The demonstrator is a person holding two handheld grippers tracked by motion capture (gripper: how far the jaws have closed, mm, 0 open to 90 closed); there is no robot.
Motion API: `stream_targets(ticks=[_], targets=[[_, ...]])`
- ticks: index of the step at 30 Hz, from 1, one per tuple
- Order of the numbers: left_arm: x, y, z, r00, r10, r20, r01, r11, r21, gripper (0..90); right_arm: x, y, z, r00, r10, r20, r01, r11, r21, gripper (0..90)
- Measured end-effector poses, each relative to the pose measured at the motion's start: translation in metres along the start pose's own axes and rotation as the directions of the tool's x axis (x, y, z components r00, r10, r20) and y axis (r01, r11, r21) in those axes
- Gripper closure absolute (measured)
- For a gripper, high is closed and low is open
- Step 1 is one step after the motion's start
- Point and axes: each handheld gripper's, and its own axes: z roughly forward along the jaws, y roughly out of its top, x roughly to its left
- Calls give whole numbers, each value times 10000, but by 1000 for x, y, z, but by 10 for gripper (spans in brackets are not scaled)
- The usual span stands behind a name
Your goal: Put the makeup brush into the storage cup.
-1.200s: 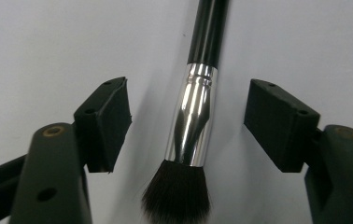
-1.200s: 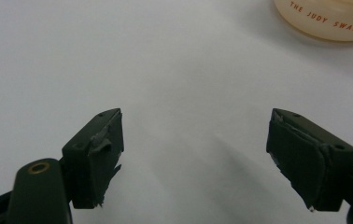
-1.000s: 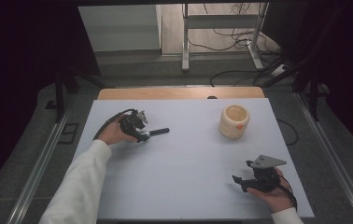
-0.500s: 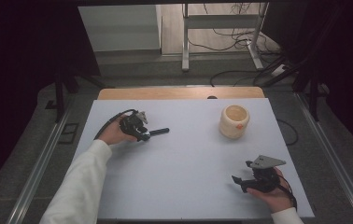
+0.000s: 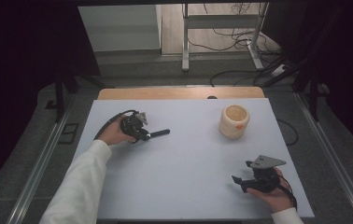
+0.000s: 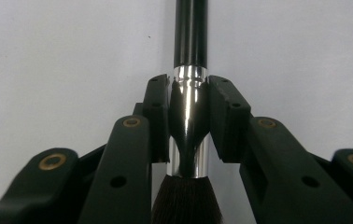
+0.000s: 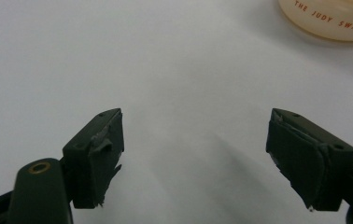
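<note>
A brush with a black handle [image 5: 158, 133], a silver ferrule and dark bristles lies on the white table at the left. My left gripper [image 5: 143, 134] has just been closing on it. In the left gripper view the pads [image 6: 226, 112] press on both sides of the ferrule [image 6: 189, 121], and the handle [image 6: 191, 32] points straight away from my left gripper [image 6: 190, 86]. My right gripper [image 5: 240, 179] rests near the front right corner, open, with nothing between its pads [image 7: 101, 154]. In its own view my right gripper [image 7: 195, 154] faces bare table.
A cream cup [image 5: 234, 121] with orange lettering stands at the back right, and its base shows at the top of the right gripper view [image 7: 326, 18]. The white tabletop [image 5: 184, 172] ends in a wooden strip [image 5: 179, 93] at the far side. Cables and a metal stand lie on the floor beyond.
</note>
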Motion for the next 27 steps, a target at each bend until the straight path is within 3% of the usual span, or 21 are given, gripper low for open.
stream_targets(ticks=[6, 15, 27], targets=[[-1, 0, -4, 9995, -121, -294, 120, 9999, -18, 706, 0, 0, 0, 10000, 16, 13, -16, 10000, -40, 197], [-7, 1, -24, 9968, -311, -740, 295, 9993, -228, 706, -1, 0, -2, 9999, 69, 80, -68, 9999, -112, 197], [-19, 3, -41, 9936, -218, -1106, 190, 9995, -265, 706, 0, 1, -2, 9999, 51, 118, -49, 9999, -127, 197]])
